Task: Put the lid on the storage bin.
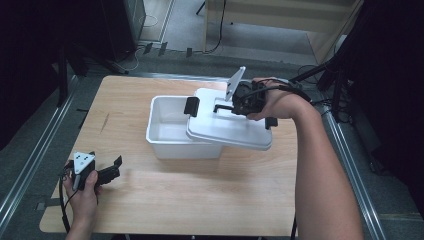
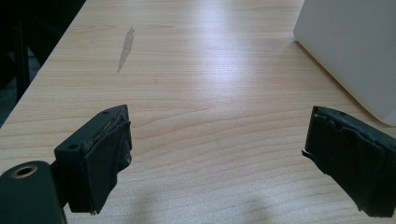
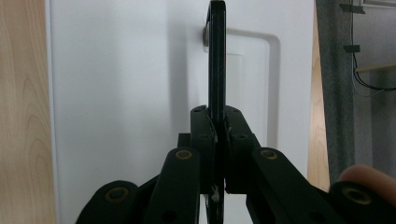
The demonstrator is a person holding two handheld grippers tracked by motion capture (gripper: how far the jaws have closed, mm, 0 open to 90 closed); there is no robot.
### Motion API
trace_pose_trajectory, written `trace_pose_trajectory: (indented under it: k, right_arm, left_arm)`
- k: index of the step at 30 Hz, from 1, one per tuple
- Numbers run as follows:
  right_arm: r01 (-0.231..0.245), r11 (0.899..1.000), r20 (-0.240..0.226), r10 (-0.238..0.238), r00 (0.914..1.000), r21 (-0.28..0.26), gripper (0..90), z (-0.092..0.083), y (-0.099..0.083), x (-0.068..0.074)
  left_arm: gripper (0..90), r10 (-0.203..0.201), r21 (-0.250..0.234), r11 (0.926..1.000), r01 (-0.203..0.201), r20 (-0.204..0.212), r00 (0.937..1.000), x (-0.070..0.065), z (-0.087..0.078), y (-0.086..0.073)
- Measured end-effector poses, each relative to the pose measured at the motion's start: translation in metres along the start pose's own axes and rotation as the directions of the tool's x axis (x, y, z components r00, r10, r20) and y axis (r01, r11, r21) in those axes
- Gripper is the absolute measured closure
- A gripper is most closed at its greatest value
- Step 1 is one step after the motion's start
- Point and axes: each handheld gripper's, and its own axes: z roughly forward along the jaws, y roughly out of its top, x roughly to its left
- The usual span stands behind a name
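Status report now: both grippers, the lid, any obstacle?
Right gripper shut on black lid handle. White plastic lid askew over white plastic box. Left gripper open, idle. No obstacle.

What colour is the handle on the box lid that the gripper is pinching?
Black. The handle stands out against the white lid, clearest in the right gripper view, clamped in the right gripper.

Bright overhead light puts a pale sheen on the tabletop point(image 2: 205, 60); the surroundings stay dark. All pictures are soft, the close tongs point(image 3: 217, 140) blurred.
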Motion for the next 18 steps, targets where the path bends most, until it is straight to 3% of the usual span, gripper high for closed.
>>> trace_pose_trajectory:
  k: [18]
  right_arm:
    - [0.073, 0.997, -0.029, -0.073, 0.9969, -0.014, 85.4, 0.020, 0.043, 0.002]
  left_arm:
    - [8.1, -0.005, 0.005, 1.0000, 0.005, 0.003, 1.0000, 0.001, 0.000, 0.000]
